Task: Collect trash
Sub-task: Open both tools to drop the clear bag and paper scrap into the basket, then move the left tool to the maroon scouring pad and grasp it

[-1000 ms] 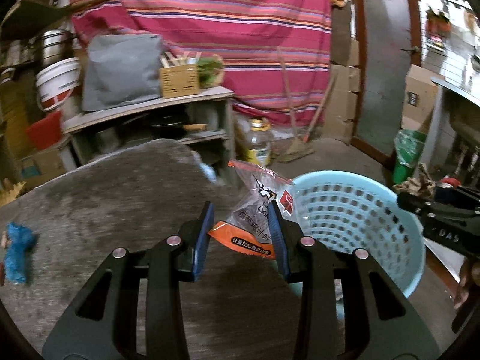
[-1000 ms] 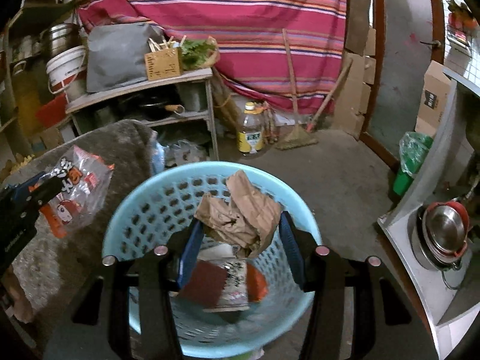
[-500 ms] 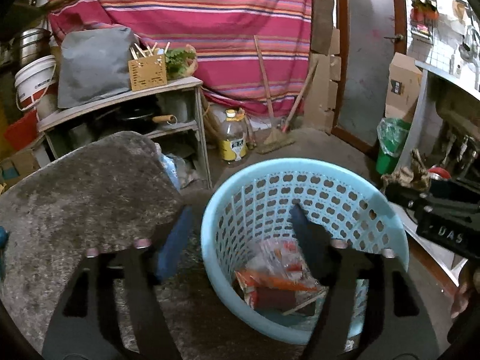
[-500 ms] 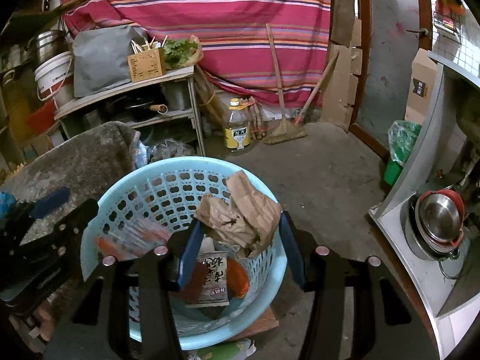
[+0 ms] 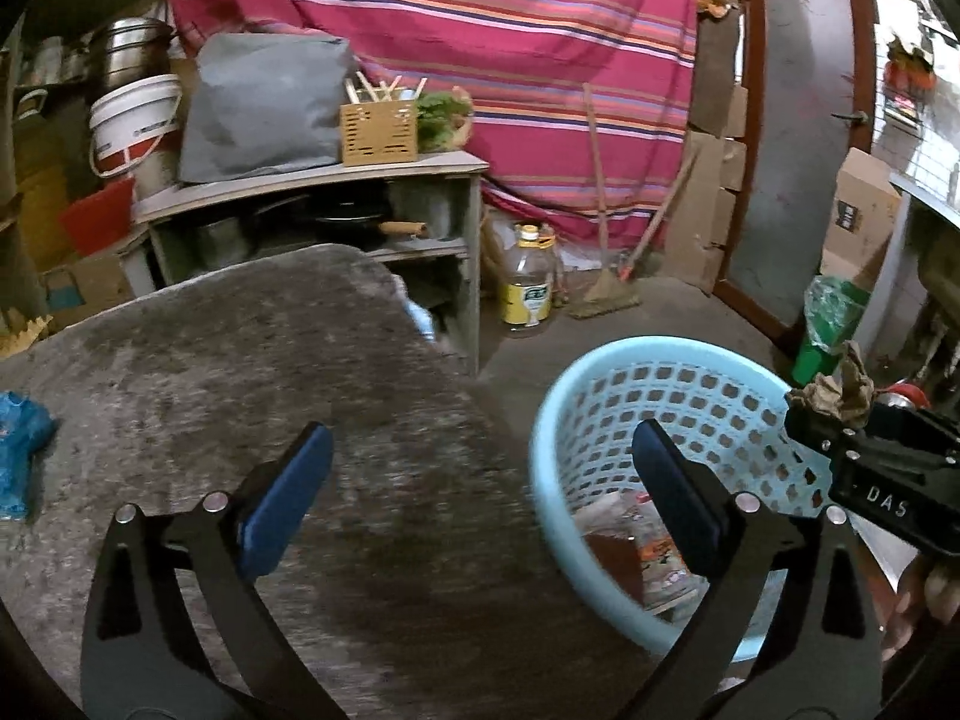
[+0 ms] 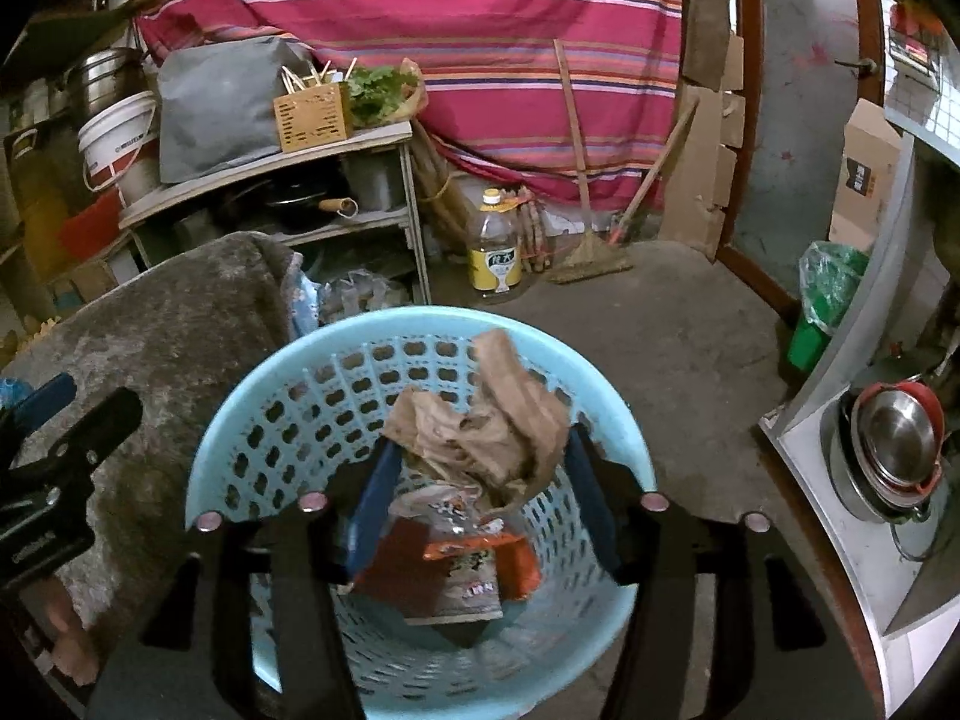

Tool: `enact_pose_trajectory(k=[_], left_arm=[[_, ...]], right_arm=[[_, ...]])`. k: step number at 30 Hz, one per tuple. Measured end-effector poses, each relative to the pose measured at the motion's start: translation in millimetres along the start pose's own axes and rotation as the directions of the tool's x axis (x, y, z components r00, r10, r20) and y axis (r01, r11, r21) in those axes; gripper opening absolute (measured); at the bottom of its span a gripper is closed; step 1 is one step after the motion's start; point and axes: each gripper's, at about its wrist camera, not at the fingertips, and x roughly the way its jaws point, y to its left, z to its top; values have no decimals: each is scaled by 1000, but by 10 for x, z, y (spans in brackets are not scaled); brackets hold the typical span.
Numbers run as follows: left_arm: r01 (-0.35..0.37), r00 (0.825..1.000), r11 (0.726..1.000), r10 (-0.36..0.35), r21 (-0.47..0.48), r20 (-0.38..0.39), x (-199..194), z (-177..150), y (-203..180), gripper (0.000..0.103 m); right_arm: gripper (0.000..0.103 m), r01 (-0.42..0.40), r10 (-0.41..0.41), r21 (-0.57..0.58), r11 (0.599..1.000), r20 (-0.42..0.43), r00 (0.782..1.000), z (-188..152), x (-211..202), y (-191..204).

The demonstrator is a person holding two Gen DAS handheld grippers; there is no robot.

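The light blue basket [image 5: 600, 372] [image 6: 240, 450] stands on the floor beside the grey table [image 5: 240, 360]. My left gripper [image 5: 480, 429] hangs over the table's edge and the basket rim, its jaws opening wide with nothing between them. Over the basket, my right gripper [image 6: 483, 441] has its jaws opening, while crumpled brown paper [image 6: 480, 426] [image 5: 834, 390] still hangs between the pads. An orange and clear snack bag [image 6: 468, 564] [image 5: 654, 540] lies inside the basket on other wrappers. A crumpled blue wrapper [image 5: 18, 450] lies at the table's left edge.
A shelf [image 5: 312, 174] with a wooden box, grey bag and white bucket stands behind the table. An oil bottle [image 5: 528, 294] and a broom [image 5: 606, 294] are on the floor near the striped curtain. A green bin [image 5: 822, 330] and a steel counter with pots [image 6: 894, 450] are at right.
My left gripper carried the snack bag over the basket, opened and let it drop in, then swung back left toward the table. My right jaws have widened around the brown paper.
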Motion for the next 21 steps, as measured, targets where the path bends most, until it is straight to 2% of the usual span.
enact_pose_trajectory(k=[1,2,8,10,16,21], left_arm=[[-8,1000,1000,8,1,2,-17,0,29,97],[-19,1000,1000,19,3,5,-35,8,59,97],[-75,997,997,75,-16,23,-177,45,364,97],[-96,995,995,96,-29,30,-242,55,510,97],[-154,986,985,158,-79,45,-429,64,997,97],[-216,975,970,220,-109,26,-578,25,1510,97]], right_arm=[[73,3,-3,6,1000,2,1000,7,-1,20],[76,6,-6,14,1000,3,1000,13,-4,38],[80,-8,8,26,1000,6,1000,42,-62,185],[86,-13,12,18,1000,38,999,69,-148,308],[89,-72,72,-9,997,75,995,134,-277,750],[89,-118,123,-77,990,62,990,125,-270,1261]])
